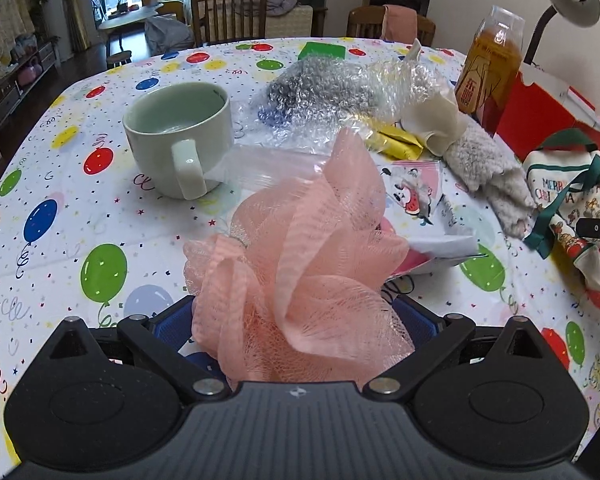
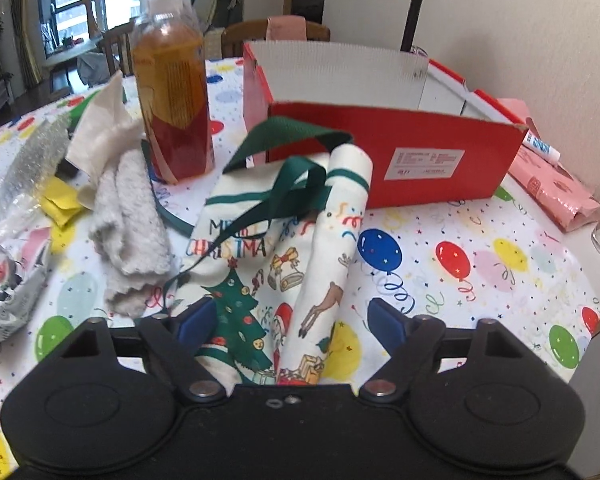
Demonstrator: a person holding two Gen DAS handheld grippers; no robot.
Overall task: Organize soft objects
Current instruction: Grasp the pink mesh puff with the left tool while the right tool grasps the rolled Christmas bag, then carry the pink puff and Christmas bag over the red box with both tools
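My left gripper (image 1: 300,316) has its blue pads around a pink mesh bath pouf (image 1: 300,264) that fills the gap; the jaws stand wide apart, and whether they press it is unclear. My right gripper (image 2: 296,320) is open, its pads on either side of a Christmas-print cloth bag (image 2: 276,248) with green straps lying on the table. The bag also shows in the left wrist view (image 1: 572,208). A fluffy grey-white cloth (image 2: 132,232) lies left of the bag. An open red cardboard box (image 2: 388,152) stands just behind the bag.
A pale green mug (image 1: 180,140), bubble wrap (image 1: 340,92), a clear zip bag, yellow packets (image 1: 396,140) and a printed pouch (image 1: 416,196) lie on the balloon-pattern tablecloth (image 1: 60,208). A bottle of amber drink (image 2: 172,92) stands left of the box. Pink packaging (image 2: 556,188) lies to its right, by a desk lamp.
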